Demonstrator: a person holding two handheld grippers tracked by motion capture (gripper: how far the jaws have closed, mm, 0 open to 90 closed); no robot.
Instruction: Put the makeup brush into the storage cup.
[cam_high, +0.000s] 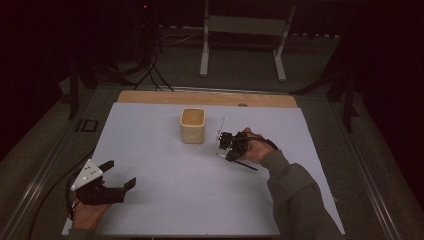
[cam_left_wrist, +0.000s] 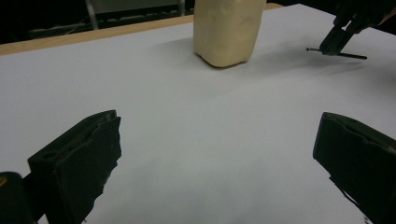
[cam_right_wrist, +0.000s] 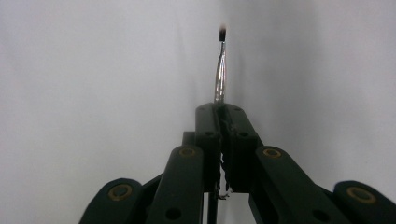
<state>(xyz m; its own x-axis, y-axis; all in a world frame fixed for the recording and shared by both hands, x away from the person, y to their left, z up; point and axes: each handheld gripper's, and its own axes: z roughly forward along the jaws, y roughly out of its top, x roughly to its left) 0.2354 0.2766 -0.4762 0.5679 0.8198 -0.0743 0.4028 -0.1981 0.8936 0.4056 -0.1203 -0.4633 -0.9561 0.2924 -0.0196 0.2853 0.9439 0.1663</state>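
A thin brush (cam_right_wrist: 220, 77) with a silver ferrule and a dark tip sticks out between the closed jaws of my right gripper (cam_right_wrist: 223, 112), which is shut on it. Seen from above, the right gripper (cam_high: 227, 148) hovers low over the white sheet (cam_high: 165, 170), just right of a cream cup (cam_high: 192, 125), and the brush's black handle (cam_high: 247, 165) trails toward the person's sleeve. My left gripper (cam_high: 120, 174) rests at the sheet's near left, open, with nothing between its fingers (cam_left_wrist: 79, 163). From there the cup (cam_left_wrist: 229, 30) stands ahead and the brush (cam_left_wrist: 338, 54) lies low at the far right.
The sheet covers a wooden tabletop (cam_high: 205, 97). Beyond the table stand a white metal frame (cam_high: 205, 50) and dark cables (cam_high: 150, 70) on the floor. A small black object (cam_high: 87, 125) sits off the sheet's left edge.
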